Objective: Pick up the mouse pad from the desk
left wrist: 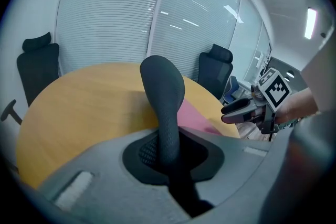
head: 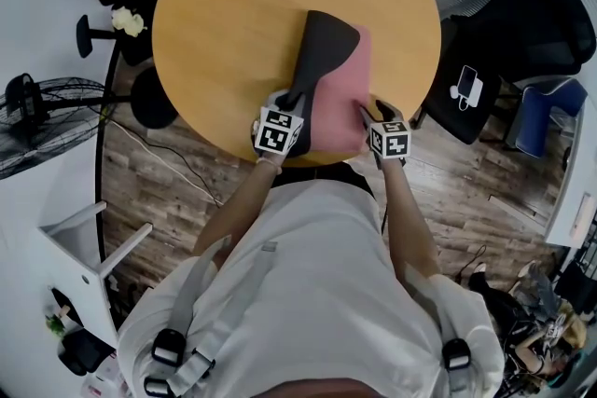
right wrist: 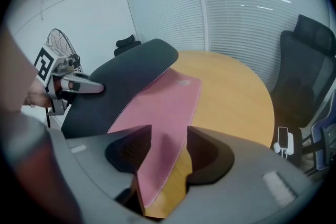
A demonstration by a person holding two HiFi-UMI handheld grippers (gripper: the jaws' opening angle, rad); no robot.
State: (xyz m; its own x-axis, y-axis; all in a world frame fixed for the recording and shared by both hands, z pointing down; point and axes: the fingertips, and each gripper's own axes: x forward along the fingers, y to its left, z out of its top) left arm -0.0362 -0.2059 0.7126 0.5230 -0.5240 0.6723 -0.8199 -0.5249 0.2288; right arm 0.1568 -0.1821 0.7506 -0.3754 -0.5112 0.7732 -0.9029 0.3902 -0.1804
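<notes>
Resting partly on the round, smooth, honey-coloured wooden table (head: pixel 233 23), the mouse pad (head: pixel 343 93) is shown as a thin, limp rectangular sheet with rounded corners, close to the table's lower rim in the head view. Its upper face is a matt pink; its underside is black with a fine woven texture, which is seen plainly in the left gripper view. The pad's left side is lifted and curled over so that the black underside is turned outward, while the right side lies low against the wood. The left gripper (head: pixel 293 103) is clamped on that raised black edge, and the right gripper (head: pixel 371 115) is closed on the pink edge at the lower right. A small pale mark (right wrist: pixel 184 82) is printed near the pad's far end, too small to be read. Black-and-white square markers (head: pixel 278 133) are carried on both grippers.
</notes>
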